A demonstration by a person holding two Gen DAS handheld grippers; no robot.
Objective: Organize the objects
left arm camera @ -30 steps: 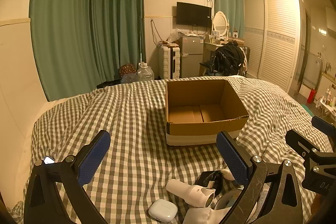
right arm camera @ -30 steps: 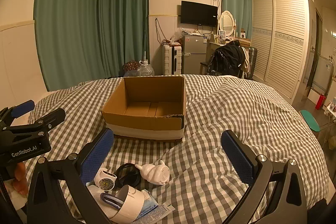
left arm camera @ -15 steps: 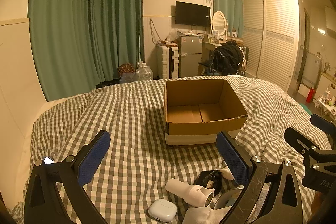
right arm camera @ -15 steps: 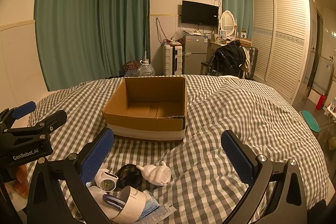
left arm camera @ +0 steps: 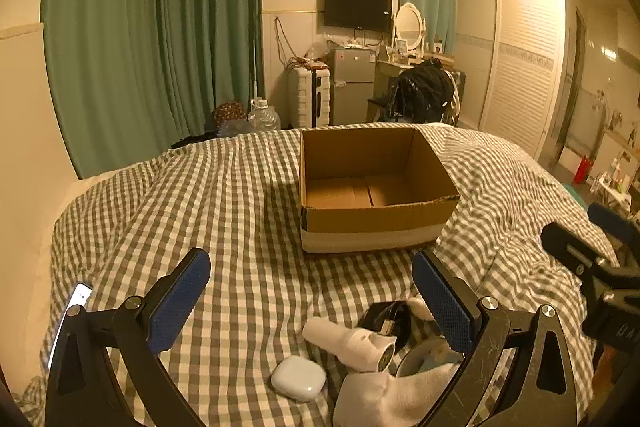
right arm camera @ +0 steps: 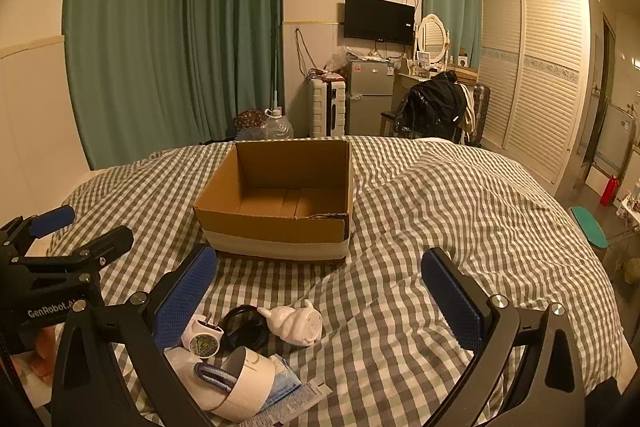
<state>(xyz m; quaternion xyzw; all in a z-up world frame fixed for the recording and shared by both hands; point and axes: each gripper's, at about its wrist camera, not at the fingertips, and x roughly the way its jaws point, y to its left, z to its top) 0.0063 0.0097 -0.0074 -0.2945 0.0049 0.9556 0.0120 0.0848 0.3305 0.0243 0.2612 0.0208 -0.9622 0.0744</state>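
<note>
An open, empty cardboard box (left arm camera: pixel 372 187) (right arm camera: pixel 280 199) stands on the checked bed. Small objects lie in front of it: a white earbud case (left arm camera: pixel 298 378), a white plug adapter (left arm camera: pixel 352 345) (right arm camera: pixel 203 339), a coiled black cable (left arm camera: pixel 386 319) (right arm camera: pixel 244 327), a white snail figurine (right arm camera: pixel 294 321), a white cup (right arm camera: pixel 244 383) and a white sock (left arm camera: pixel 384 399). My left gripper (left arm camera: pixel 312 301) is open above the earbud case and adapter. My right gripper (right arm camera: pixel 320 301) is open above the figurine. Both are empty.
A phone (left arm camera: pixel 70 319) lies at the bed's left edge. A blue packet (right arm camera: pixel 288 389) lies under the cup. Beyond the bed are green curtains (left arm camera: pixel 152 39), a fridge (left arm camera: pixel 352 83), a suitcase (left arm camera: pixel 310 97) and a wardrobe (left arm camera: pixel 520 59).
Both grippers have shifted very slightly; the box and objects lie as before. Both stay open.
</note>
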